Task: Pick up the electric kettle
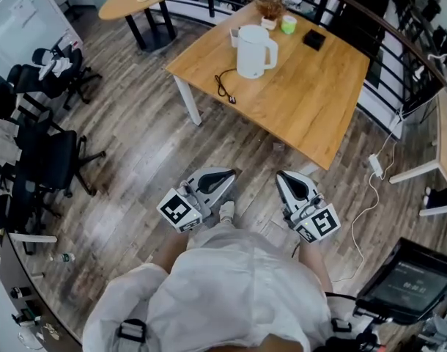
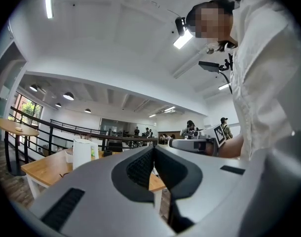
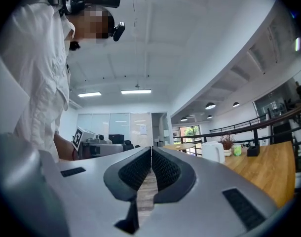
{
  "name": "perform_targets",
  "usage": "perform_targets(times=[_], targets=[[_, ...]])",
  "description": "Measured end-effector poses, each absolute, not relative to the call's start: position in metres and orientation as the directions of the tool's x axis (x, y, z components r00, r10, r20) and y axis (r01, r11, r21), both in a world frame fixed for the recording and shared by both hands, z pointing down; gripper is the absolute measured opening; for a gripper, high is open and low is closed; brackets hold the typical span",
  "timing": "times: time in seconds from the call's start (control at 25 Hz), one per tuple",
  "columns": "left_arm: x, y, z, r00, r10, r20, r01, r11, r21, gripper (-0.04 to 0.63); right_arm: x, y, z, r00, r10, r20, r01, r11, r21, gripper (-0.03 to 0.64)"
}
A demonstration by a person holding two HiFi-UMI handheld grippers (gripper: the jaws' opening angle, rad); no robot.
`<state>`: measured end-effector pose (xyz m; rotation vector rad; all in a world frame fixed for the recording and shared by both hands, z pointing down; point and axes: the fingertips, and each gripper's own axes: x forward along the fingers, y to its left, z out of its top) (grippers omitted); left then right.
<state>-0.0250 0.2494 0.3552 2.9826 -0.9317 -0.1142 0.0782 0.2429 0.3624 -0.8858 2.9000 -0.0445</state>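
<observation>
Ahead, white jug-shaped kettle (image 1: 254,50), perhaps plastic, square wooden table (image 1: 311,101)

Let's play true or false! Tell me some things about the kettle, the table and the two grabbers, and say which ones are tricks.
1. The white kettle stands upright on the wooden table. True.
2. The left gripper is holding the kettle. False: it is shut on nothing, over the floor, short of the table.
3. The right gripper has its jaws wide open. False: they are closed together, with nothing between them.
4. A green cup sits on the table too. True.
</observation>
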Motion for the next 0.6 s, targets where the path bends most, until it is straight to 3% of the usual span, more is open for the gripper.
perform_targets(times=[0.6], targets=[[-0.096,0.128,0.354,0.844,-0.532,-0.064,-0.531,-0.847,0.027,0.008,0.019,0.122,0.36,-0.786,-0.614,-0.072,-0.611,0.79,-0.051,0.011]])
